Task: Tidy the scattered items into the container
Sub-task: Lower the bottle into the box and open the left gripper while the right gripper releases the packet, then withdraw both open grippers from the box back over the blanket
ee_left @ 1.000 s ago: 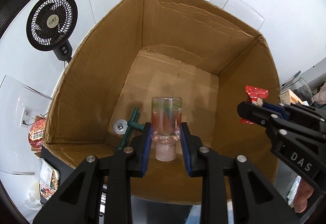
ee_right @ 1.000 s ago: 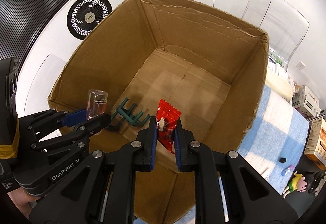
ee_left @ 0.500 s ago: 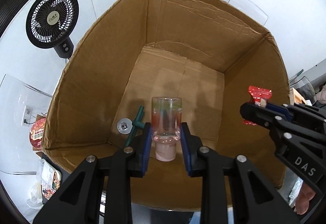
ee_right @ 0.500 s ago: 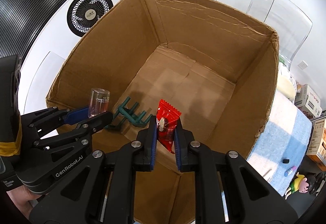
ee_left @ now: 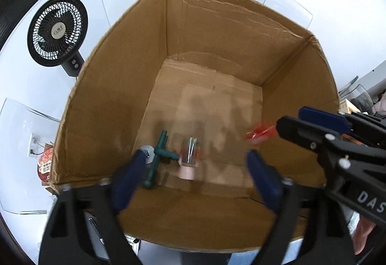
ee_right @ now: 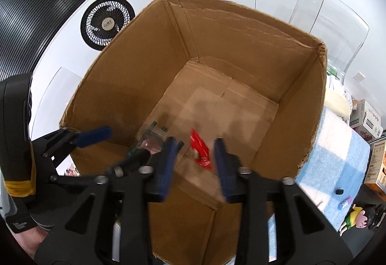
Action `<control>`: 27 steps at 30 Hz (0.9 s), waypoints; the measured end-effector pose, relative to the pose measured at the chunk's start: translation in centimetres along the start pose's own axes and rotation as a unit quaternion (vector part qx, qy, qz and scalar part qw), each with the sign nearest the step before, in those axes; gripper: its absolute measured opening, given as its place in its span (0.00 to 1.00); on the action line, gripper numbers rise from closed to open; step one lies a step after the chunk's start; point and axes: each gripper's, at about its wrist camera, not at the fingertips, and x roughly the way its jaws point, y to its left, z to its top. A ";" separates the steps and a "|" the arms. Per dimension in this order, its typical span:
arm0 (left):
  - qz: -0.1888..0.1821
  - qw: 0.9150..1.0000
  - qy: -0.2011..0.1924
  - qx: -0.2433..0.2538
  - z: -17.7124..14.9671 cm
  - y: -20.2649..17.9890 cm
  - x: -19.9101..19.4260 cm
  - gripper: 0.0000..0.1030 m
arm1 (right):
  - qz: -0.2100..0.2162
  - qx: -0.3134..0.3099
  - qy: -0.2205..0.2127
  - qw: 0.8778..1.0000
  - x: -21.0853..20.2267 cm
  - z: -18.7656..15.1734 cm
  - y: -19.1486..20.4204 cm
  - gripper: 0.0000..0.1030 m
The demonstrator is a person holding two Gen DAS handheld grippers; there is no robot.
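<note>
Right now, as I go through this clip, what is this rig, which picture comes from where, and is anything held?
A person holds two hand-held grippers, each with a camera looking along its fingers. One picture is from the left gripper, the other from the right gripper. Both point down into a cardboard box. Both sets of jaws are opening and grip nothing: a clear bottle and a red snack packet, blurred, are dropping free. A green tool lies on the box floor.
</note>
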 end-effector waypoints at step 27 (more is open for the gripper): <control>0.008 0.999 -0.043 -0.010 0.6 -1.2 -4.3 0.87 | 0.011 0.014 -0.058 0.998 -4.7 0.6 0.2 1.00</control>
